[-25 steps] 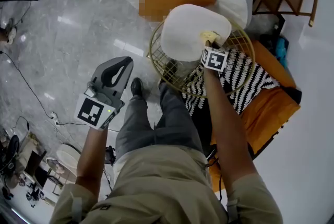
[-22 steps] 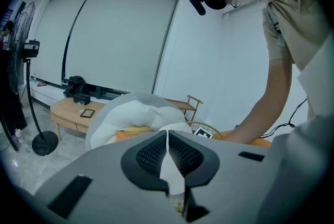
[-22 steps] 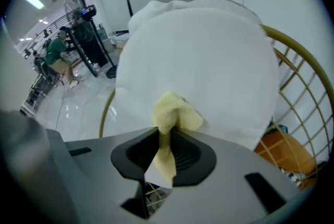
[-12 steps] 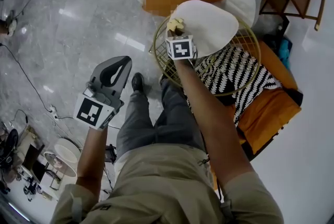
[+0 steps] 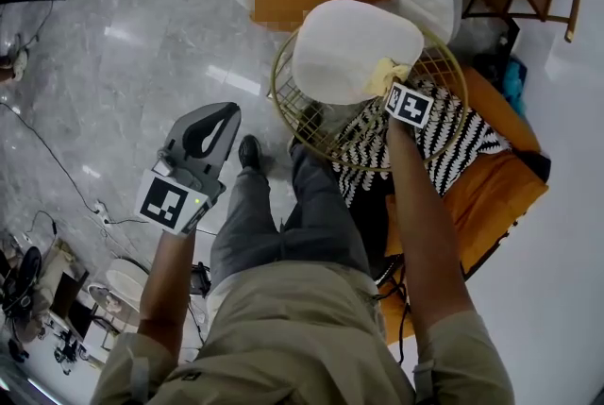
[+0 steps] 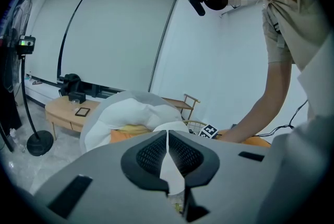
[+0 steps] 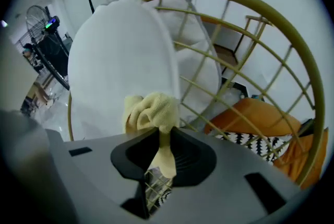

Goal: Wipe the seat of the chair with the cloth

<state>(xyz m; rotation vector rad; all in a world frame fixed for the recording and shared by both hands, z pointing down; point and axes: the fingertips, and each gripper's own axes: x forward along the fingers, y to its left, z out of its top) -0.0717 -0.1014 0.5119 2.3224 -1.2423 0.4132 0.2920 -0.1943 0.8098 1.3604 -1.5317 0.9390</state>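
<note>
**A:** Where is the cloth (image 7: 151,109) lying now, and which side is holding it?

**B:** The right hand-held gripper (image 7: 163,151) is holding it. Its jaws are closing on the lower tail of the yellow cloth, and the bunched part is standing out just past the tips. In the head view, the cloth is sitting at the right edge of the white seat cushion (image 5: 349,49) of the chair (image 5: 279,101), and I think it is touching it there.

**A:** So which way is the seat going from this gripper?

**B:** Ahead and to the left. In the right gripper view, the cushion is filling the left side while the wire back (image 7: 261,24) is curving on the right. The long axis of the cushion is running mostly left to right, so I am judging that the next stroke needs to go leftward across it.

**A:** And the left hand-held gripper (image 6: 167,137)?

**B:** Its jaws are resting together with nothing between them. It is hanging over the floor (image 5: 123,63) beside the person's leg, well apart from the chair. The right arm is clearly the nearer one.
</note>
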